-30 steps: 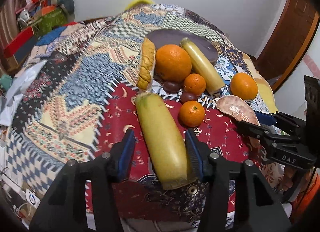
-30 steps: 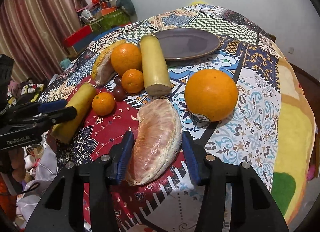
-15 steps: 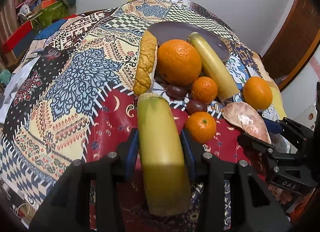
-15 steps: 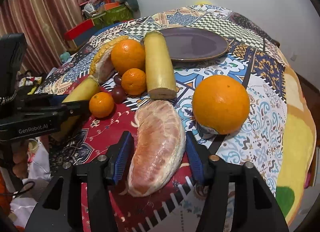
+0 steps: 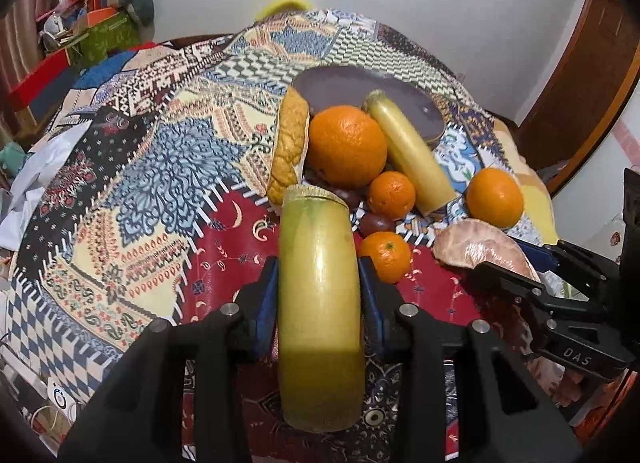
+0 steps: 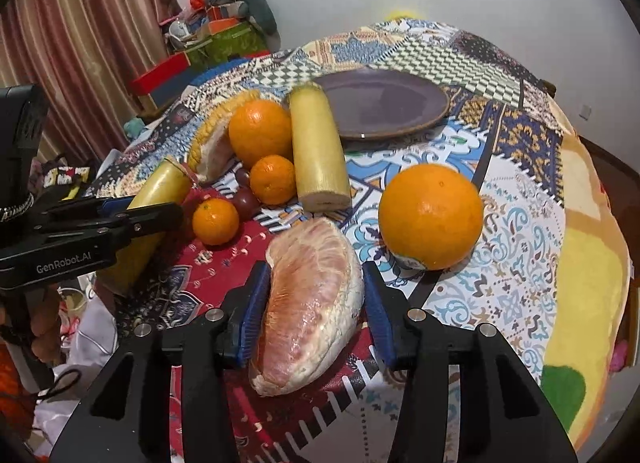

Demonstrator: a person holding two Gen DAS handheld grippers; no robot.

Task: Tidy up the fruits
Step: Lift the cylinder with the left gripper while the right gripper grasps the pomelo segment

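My left gripper (image 5: 319,287) is shut on a yellow-green sugarcane piece (image 5: 318,303) and holds it above the red cloth. It also shows in the right wrist view (image 6: 160,191). My right gripper (image 6: 314,303) is shut on a peeled pink pomelo segment (image 6: 308,311), seen from the left wrist too (image 5: 480,247). A purple plate (image 6: 384,103) lies at the far side, bare. Between lie a second sugarcane piece (image 6: 316,151), a large orange (image 6: 260,131), two mandarins (image 6: 273,179) (image 6: 215,221), dark grapes (image 6: 245,201) and a pomelo wedge with rind (image 6: 212,139).
A second large orange (image 6: 431,215) sits alone to the right of my right gripper. The patchwork tablecloth (image 5: 160,167) covers a round table. Boxes and clutter (image 6: 216,35) stand beyond the table at the far left by a curtain.
My left gripper closed on the sugarcane piece and lifted it. My right gripper closed onto the pomelo segment and raised it slightly. Both views rose a little.
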